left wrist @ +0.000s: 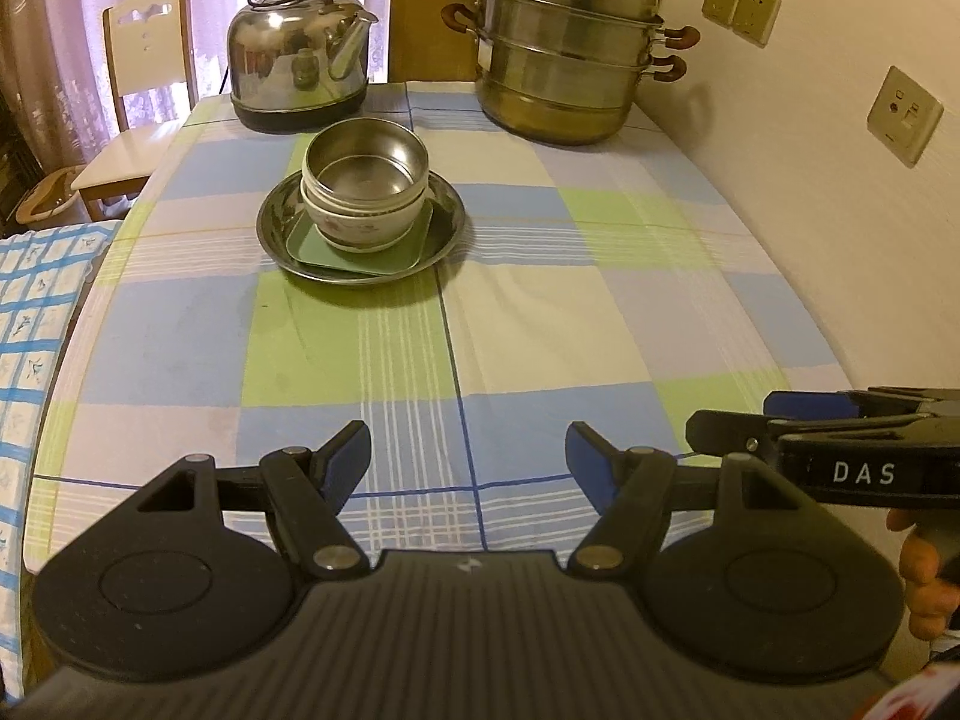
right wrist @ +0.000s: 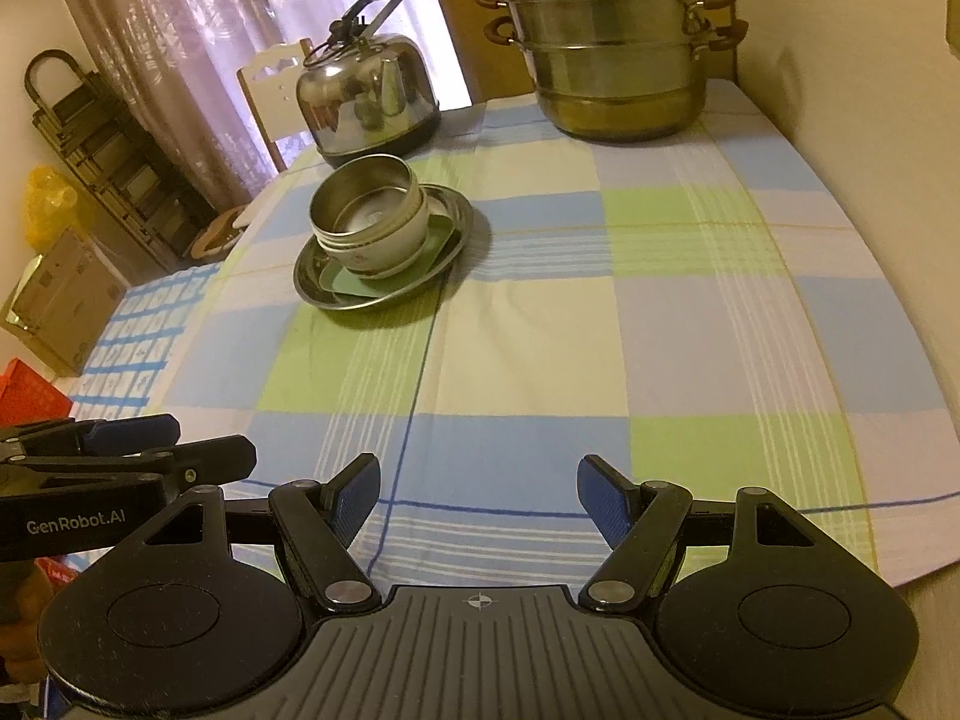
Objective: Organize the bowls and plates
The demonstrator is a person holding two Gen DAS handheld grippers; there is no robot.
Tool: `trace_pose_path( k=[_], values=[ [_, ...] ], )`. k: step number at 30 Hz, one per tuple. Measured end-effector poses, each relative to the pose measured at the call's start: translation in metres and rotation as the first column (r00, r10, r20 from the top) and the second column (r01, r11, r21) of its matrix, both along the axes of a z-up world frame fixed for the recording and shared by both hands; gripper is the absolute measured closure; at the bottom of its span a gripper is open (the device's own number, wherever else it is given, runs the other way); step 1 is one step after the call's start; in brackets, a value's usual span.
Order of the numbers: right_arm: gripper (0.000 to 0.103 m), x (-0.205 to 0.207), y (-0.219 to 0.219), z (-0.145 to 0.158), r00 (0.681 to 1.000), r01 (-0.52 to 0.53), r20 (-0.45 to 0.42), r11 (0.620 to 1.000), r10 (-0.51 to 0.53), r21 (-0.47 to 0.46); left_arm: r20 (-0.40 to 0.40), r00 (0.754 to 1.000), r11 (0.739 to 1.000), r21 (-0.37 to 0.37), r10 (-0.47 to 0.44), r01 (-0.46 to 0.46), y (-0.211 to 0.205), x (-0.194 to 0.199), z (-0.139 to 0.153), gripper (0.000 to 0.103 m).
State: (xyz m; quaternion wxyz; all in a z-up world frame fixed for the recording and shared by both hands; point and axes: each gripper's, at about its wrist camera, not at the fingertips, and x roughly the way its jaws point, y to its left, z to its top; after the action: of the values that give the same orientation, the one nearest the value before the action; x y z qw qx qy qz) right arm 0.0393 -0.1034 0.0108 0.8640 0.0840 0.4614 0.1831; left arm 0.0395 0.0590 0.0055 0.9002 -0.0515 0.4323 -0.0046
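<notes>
One stack stands on the checked tablecloth: a round steel plate (left wrist: 447, 222) (right wrist: 459, 216) carries a square green plate (left wrist: 420, 240) (right wrist: 342, 282), a flowered white bowl (left wrist: 360, 228) (right wrist: 408, 240) and steel bowls (left wrist: 366, 159) (right wrist: 366, 192) nested inside it. My left gripper (left wrist: 468, 456) hovers open and empty over the near part of the table, well short of the stack. My right gripper (right wrist: 479, 498) is likewise open and empty, and its side shows at the right edge of the left wrist view (left wrist: 810, 420). The left gripper shows at the left edge of the right wrist view (right wrist: 150, 444).
A steel kettle (left wrist: 300, 54) (right wrist: 369, 102) and a tiered steamer pot (left wrist: 570, 42) (right wrist: 618, 42) stand at the table's far edge. A wall with sockets (left wrist: 906, 114) runs along the right. A chair (left wrist: 144, 90) stands at the far left, and a blue-checked cloth (left wrist: 36, 312) lies at the left.
</notes>
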Motion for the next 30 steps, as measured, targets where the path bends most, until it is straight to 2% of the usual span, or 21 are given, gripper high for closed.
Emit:
trace_pose_path(
  k=[30],
  values=[
    [0.030,0.0002,-0.0038,0.0002,1.000,0.000,0.000,1.000,0.000,-0.002,0.004,1.000,1.000,0.002,-0.003,0.003,-0.0050,0.0048,0.0009,0.033]
  ],
)
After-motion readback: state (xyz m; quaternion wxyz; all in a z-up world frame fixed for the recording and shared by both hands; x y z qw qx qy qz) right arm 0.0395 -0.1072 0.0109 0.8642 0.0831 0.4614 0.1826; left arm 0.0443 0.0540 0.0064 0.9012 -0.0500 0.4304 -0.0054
